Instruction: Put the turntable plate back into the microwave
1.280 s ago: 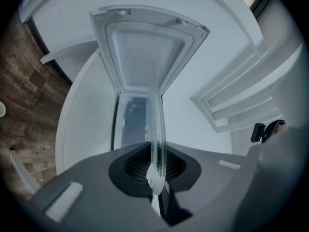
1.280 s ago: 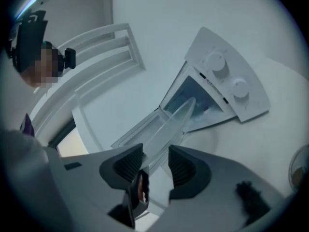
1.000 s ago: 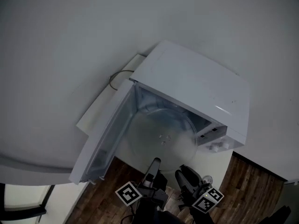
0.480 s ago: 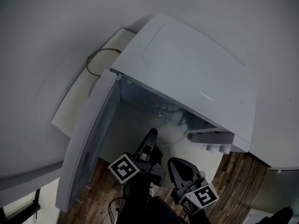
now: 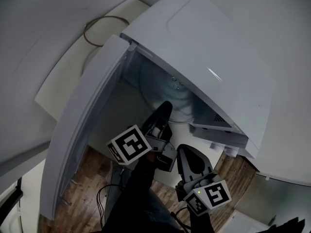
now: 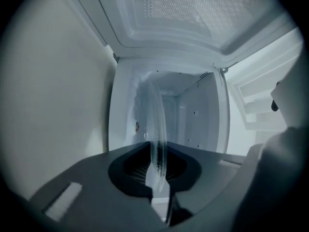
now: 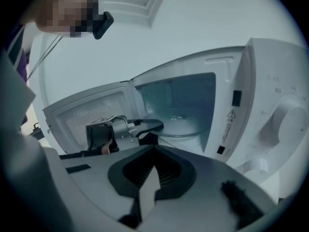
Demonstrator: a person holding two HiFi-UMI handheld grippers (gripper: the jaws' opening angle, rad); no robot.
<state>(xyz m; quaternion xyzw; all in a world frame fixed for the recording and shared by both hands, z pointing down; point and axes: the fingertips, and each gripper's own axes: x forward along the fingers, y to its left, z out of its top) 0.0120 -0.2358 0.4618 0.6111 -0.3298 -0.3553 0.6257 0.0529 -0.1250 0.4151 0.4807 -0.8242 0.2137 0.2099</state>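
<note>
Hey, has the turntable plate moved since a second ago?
Yes. Gripped by the left tongs, the turntable plate has gone from outside the microwave opening into its cavity.

We carry two dark grey grippers. Our left gripper (image 5: 165, 107) bears a white left cube (image 5: 129, 144) printed with black square markers; our right gripper (image 5: 186, 152) has a matching right cube (image 5: 210, 196) with a small lit dot. Our sleeve (image 5: 138, 193) is dark.
</note>
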